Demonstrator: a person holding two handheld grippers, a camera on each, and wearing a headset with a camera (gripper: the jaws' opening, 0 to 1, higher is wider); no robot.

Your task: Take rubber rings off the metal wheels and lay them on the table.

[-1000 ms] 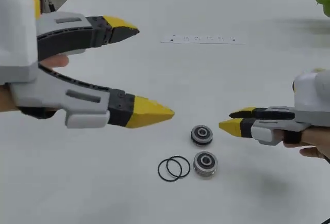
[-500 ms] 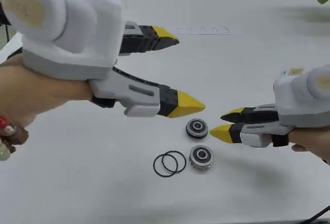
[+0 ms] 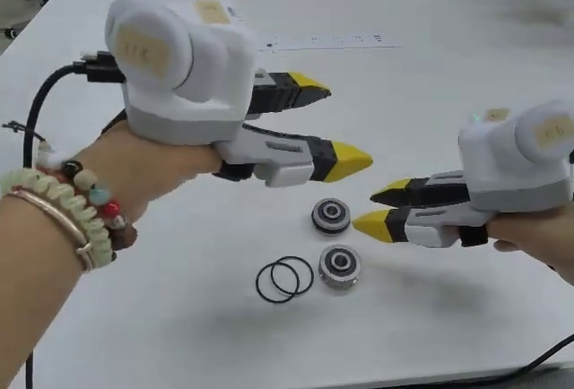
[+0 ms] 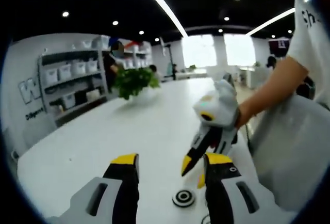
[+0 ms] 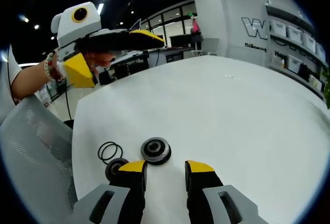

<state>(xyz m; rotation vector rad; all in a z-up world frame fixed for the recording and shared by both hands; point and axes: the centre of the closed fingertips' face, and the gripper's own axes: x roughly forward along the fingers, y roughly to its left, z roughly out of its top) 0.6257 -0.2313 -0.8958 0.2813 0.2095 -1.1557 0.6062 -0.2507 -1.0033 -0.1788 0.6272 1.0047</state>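
Two small metal wheels lie on the white table [image 3: 430, 93]. The farther wheel [image 3: 331, 215] has a dark rim, and the nearer wheel [image 3: 340, 265] shows a silver rim. Two loose black rubber rings [image 3: 284, 278] lie overlapping just left of the nearer wheel. My left gripper [image 3: 339, 126] hovers open above and behind the wheels, its jaws wide apart and empty. My right gripper [image 3: 372, 208] points in from the right, open a little with nothing between its jaws, its tips close beside the farther wheel. In the right gripper view the farther wheel [image 5: 155, 149], nearer wheel [image 5: 116, 168] and rings [image 5: 109, 150] lie just ahead of the jaws.
A strip of small printed marks [image 3: 327, 42] lies farther back on the table. A black cable [image 3: 40, 111] runs from the left gripper off the left side. A potted plant [image 4: 133, 81] stands at the far end of the table.
My left gripper has swung right and forward, so its lower jaw now hangs above the wheels. My right gripper stays beside the farther wheel, its jaws slightly wider. Wheels and rings have not moved.
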